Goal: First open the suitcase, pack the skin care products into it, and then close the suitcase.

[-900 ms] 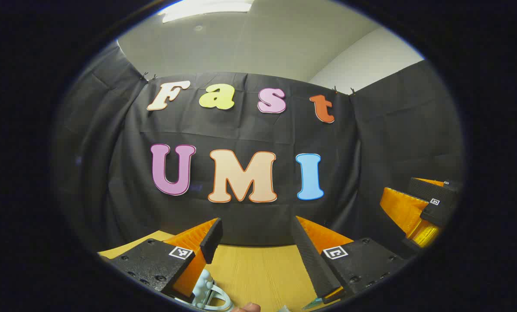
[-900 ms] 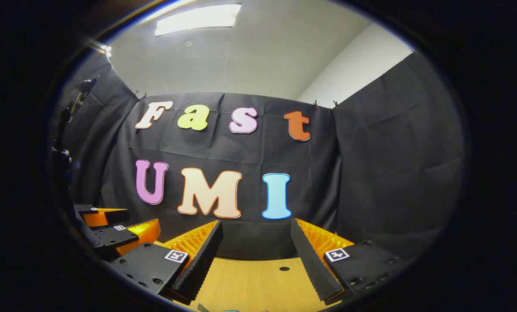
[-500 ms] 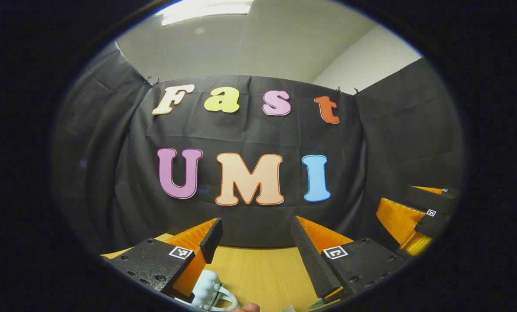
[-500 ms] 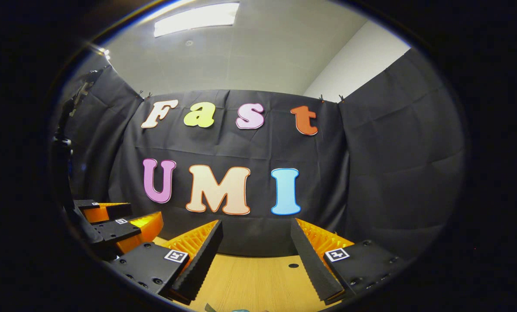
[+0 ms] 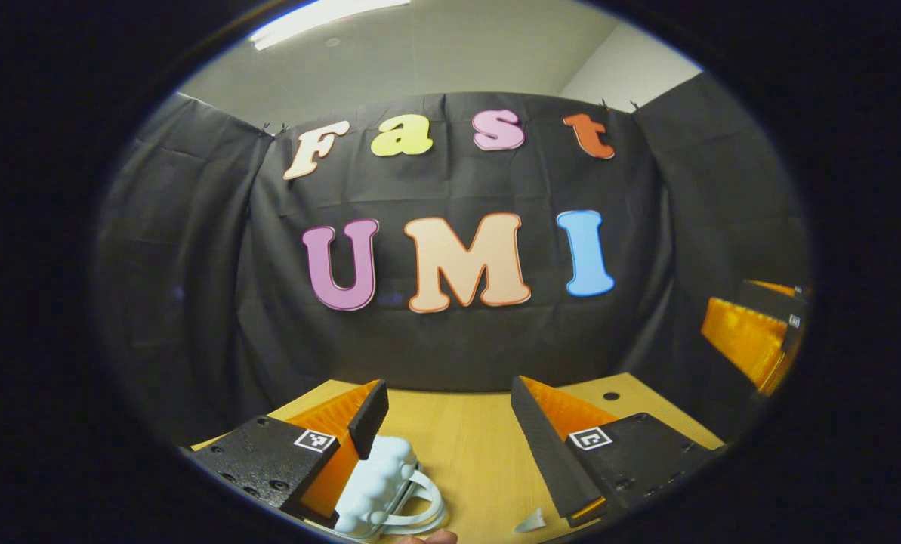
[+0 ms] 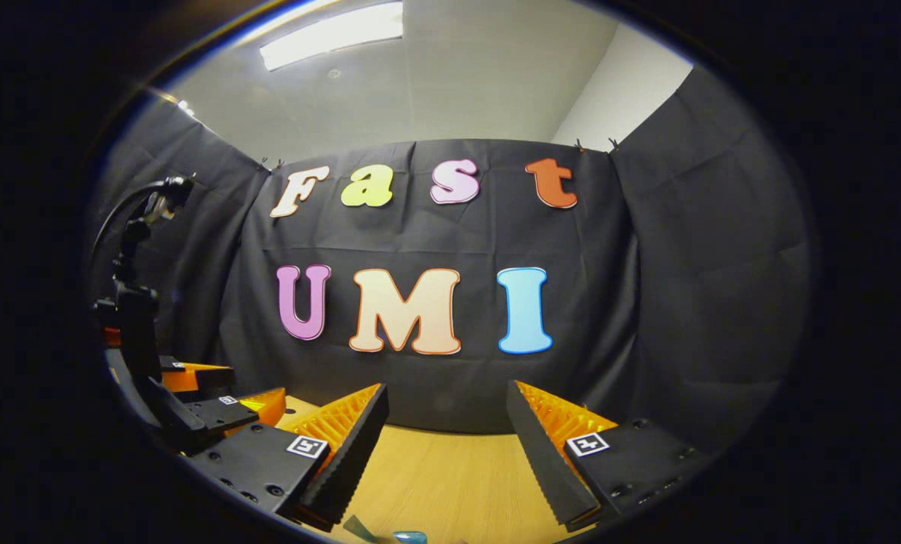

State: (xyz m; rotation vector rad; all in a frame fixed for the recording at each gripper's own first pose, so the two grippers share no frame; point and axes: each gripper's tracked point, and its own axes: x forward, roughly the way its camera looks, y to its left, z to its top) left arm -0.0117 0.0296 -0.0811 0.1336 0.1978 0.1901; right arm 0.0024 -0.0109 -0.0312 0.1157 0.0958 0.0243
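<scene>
On the wooden table (image 5: 465,446), a pale bumpy-lidded item (image 5: 378,483) lies beside wide jaws; both pairs gape.

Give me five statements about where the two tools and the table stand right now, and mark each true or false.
1. The left tool is open, with bare wooden table showing between its fingers. True.
2. The right tool is clamped shut on a bottle. False: its fingers stand wide apart with nothing between them.
3. A pale blue bumpy object with a loop handle lies by the left tool's finger in the left gripper view. True.
4. The pale blue object is gripped between both fingers of the left tool. False: it sits beside one finger, with the other finger far from it.
5. The table is covered by a white cloth. False: it is bare light wood.
</scene>
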